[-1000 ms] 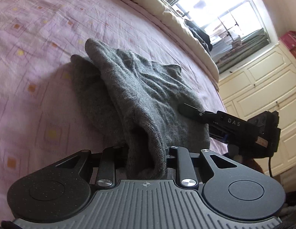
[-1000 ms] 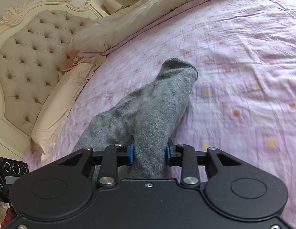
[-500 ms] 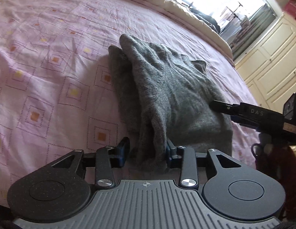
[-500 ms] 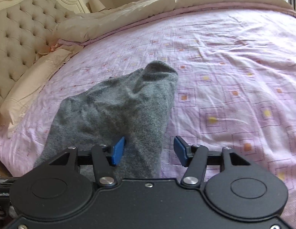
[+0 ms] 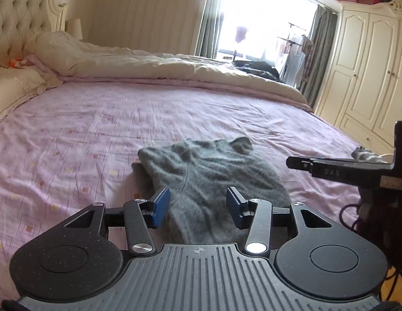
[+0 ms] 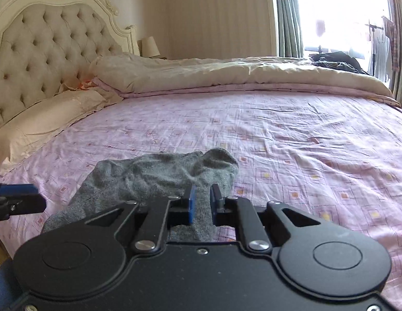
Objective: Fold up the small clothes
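Note:
A grey knitted garment [image 5: 213, 171] lies folded on the pink patterned bed sheet [image 5: 71, 134]. My left gripper [image 5: 198, 207] hovers over its near edge with the jaws opening. Its blue pads stand wide apart and do not touch the cloth seen between them. In the right wrist view the garment [image 6: 154, 173] lies just beyond my right gripper [image 6: 203, 204]. Its jaws are closing to a narrow gap, and the pads do not press on the cloth seen behind it. The right gripper [image 5: 291, 161] also enters the left wrist view from the right. The left gripper [image 6: 32, 195] shows at the left edge of the right wrist view.
A rolled cream duvet [image 6: 226, 72] runs along the bed's far side, with dark clothes [image 6: 335, 62] at its end. A pillow [image 6: 45, 119] and a tufted headboard [image 6: 58, 39] stand to the left. A white wardrobe [image 5: 369, 64] stands to the right.
Both grippers have let go of the grey garment, drawn back and lifted. The left jaws have widened. The right jaws opened wide, then narrowed again. The garment now lies flat on the sheet.

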Motion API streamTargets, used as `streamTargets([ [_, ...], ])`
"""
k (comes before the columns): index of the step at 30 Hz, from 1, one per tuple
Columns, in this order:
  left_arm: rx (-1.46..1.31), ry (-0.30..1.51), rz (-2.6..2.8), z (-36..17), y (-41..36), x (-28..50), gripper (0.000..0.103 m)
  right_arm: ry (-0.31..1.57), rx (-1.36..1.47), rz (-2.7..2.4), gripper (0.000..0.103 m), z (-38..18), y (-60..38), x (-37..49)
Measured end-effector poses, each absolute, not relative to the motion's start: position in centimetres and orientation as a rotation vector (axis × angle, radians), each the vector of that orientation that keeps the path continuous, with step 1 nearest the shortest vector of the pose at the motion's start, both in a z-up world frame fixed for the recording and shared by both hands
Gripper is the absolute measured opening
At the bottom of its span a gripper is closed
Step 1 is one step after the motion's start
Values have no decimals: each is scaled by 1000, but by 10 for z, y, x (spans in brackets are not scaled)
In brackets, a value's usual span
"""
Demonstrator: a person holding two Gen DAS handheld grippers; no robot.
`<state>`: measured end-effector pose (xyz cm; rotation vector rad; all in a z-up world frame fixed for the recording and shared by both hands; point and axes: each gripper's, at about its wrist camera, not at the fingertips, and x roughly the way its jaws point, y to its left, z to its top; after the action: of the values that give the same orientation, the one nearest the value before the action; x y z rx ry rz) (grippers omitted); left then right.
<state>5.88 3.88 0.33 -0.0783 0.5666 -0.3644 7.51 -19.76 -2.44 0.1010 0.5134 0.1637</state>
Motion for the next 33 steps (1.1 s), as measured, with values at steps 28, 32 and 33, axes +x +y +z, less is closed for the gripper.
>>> streamTargets([
  [28,-133,729,-163,-71,32,143,71,709,102,109,15,-71,-195,183],
  [32,-157,742,-165,-67,35,145,73,633,133,86,51,-51,-206,167],
  [33,-160,747,-167,-65,36,145,73,613,146,87,61,-46,-209,159],
])
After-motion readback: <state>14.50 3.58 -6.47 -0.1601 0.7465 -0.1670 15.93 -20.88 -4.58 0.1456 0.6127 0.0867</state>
